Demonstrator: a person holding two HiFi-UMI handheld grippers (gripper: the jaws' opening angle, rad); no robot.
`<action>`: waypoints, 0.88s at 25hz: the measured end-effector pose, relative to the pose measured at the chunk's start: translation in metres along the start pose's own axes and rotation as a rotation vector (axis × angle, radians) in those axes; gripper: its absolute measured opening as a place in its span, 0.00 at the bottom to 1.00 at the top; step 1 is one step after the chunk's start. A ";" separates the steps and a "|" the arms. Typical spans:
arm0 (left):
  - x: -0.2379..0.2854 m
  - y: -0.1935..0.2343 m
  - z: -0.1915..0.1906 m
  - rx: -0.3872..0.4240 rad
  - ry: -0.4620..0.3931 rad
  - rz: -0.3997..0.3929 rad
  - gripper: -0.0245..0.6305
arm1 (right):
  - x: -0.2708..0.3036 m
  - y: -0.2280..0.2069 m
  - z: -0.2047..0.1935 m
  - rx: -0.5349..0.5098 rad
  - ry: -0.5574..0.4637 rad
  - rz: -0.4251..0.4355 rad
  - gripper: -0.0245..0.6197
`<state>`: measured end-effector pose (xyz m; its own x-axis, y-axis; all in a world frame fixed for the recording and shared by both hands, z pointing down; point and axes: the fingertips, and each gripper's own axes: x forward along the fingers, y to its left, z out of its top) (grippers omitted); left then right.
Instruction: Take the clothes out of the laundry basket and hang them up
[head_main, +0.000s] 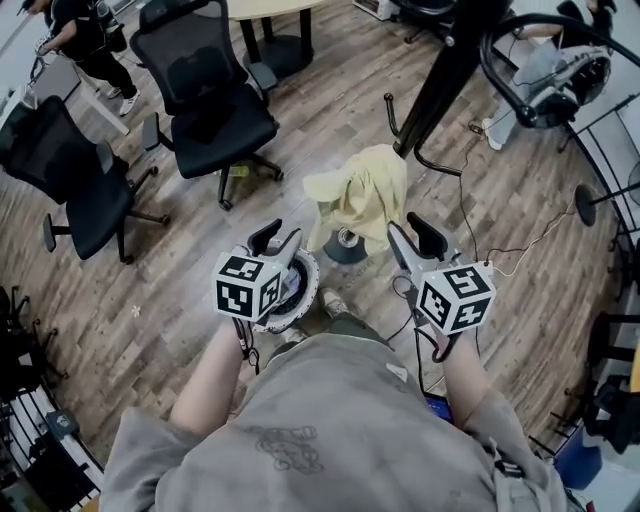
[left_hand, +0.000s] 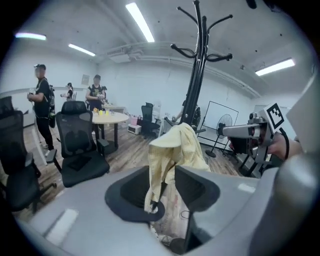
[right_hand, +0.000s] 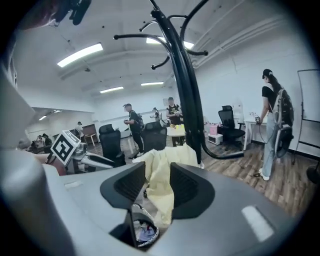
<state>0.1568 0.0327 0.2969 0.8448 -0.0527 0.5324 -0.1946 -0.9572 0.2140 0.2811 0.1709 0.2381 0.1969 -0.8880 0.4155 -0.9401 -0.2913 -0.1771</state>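
Observation:
A pale yellow garment (head_main: 360, 195) hangs draped on the black coat stand (head_main: 450, 70), above the stand's round base. My left gripper (head_main: 278, 240) is open, just left of the cloth's lower edge and above the laundry basket (head_main: 303, 290). My right gripper (head_main: 413, 238) is open too, just right of the cloth. In the left gripper view the garment (left_hand: 175, 150) shows through the gap of the left gripper (left_hand: 167, 191), with no pad pressing on it. In the right gripper view the garment (right_hand: 162, 180) hangs beyond the right gripper (right_hand: 159, 189), and the basket (right_hand: 142, 231) with clothes in it shows below.
Two black office chairs (head_main: 200, 90) (head_main: 60, 180) stand to the left on the wooden floor. A round table (left_hand: 107, 116) and several people are further back. Cables (head_main: 470, 230) run across the floor right of the stand. A standing fan (left_hand: 225, 122) is at the right.

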 end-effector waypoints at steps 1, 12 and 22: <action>-0.008 0.005 0.008 0.012 -0.023 0.023 0.28 | 0.001 0.007 0.010 -0.010 -0.019 0.022 0.32; -0.108 0.062 0.051 -0.029 -0.191 0.258 0.28 | 0.039 0.090 0.088 -0.123 -0.151 0.304 0.32; -0.191 0.109 0.009 -0.130 -0.230 0.495 0.28 | 0.088 0.179 0.092 -0.207 -0.123 0.558 0.33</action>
<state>-0.0215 -0.0645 0.2111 0.7214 -0.5612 0.4058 -0.6428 -0.7606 0.0908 0.1552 0.0082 0.1610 -0.3220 -0.9251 0.2012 -0.9429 0.2941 -0.1564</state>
